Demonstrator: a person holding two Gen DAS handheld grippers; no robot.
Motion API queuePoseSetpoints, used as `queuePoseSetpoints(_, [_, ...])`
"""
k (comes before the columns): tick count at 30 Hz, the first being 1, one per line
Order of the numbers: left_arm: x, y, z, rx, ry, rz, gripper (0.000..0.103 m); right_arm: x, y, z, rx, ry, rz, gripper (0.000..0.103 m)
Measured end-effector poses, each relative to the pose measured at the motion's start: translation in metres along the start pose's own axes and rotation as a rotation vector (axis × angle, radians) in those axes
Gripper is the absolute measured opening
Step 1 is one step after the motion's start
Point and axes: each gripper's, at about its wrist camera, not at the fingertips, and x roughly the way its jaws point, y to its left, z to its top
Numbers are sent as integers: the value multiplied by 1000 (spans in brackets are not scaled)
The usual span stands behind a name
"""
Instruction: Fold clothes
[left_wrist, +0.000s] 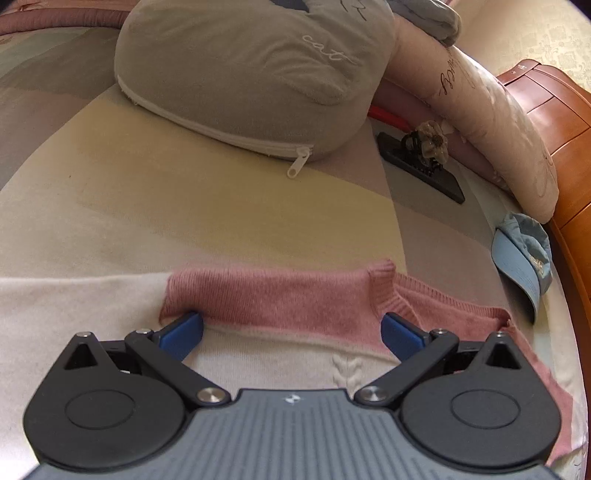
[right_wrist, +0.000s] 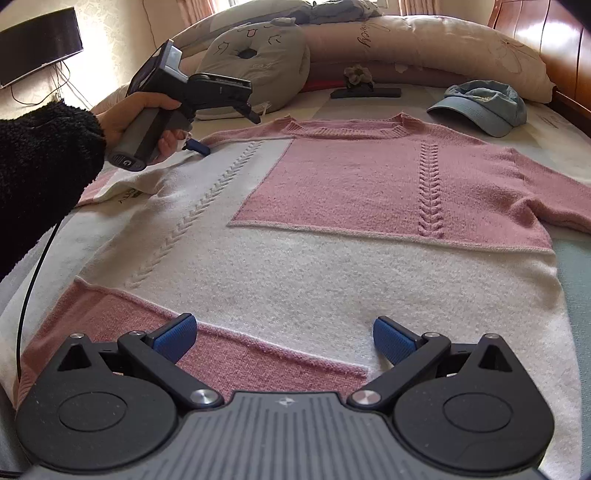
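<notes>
Lying flat across the bed (right_wrist: 569, 266), the pink-and-white sweater (right_wrist: 332, 236) fills the middle of the right wrist view, collar toward the pillows. At upper left a hand (right_wrist: 136, 118) in a black fuzzy sleeve (right_wrist: 44, 162) tilts the left tool (left_wrist: 291, 332) down onto the sweater's shoulder, fingers spread wide around the pink edge. At lower centre the right tool (right_wrist: 284, 338) hovers over the hem, also spread wide.
</notes>
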Motion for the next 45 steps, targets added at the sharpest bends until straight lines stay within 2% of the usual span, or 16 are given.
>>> queuePoseSetpoints(4, [-3,-4,7,-5,7,18,102,-1,-3,0,6,-4,5,103])
queuePoseSetpoints(10, [-64,1,8,73,-34,8,102,-4,-7,1,48,-11,20,103])
queuePoseSetpoints(14, [-96,33,3,1,-23,-22,102,-4,-4,0,43,-11,10,103])
queuePoseSetpoints(17, [-105,56,-11,-52,-7,-50,102,-3,-3,0,38,-12,1,103])
queuePoseSetpoints(23, [-92,82,-41,-134,46,-129,102,-1,-1,0,28,-11,-15,103])
queuePoseSetpoints(25, [-84,89,-51,-132,72,-118,102,1,1,0,20,-11,-22,103])
queuePoseSetpoints(29, [-93,97,-56,-83,36,-92,102,1,1,-1,13,-11,-25,103])
queuePoseSetpoints(32, [-105,100,-50,-139,15,-76,102,0,0,-1,17,-12,-22,103])
queuePoseSetpoints(35, [-108,93,-48,-141,9,-162,102,1,2,-1,12,-11,-27,103])
queuePoseSetpoints(38, [-97,81,-56,-122,42,-213,102,2,3,-2,1,-10,-34,103])
queuePoseSetpoints(40, [-84,77,-64,-99,72,-180,102,2,3,-2,-5,-9,-37,103])
queuePoseSetpoints(42, [-85,79,-70,-82,36,-180,102,2,3,-2,-4,-9,-35,103])
queuePoseSetpoints(45, [-97,86,-70,-125,44,-188,102,1,2,-1,5,-9,-29,103])
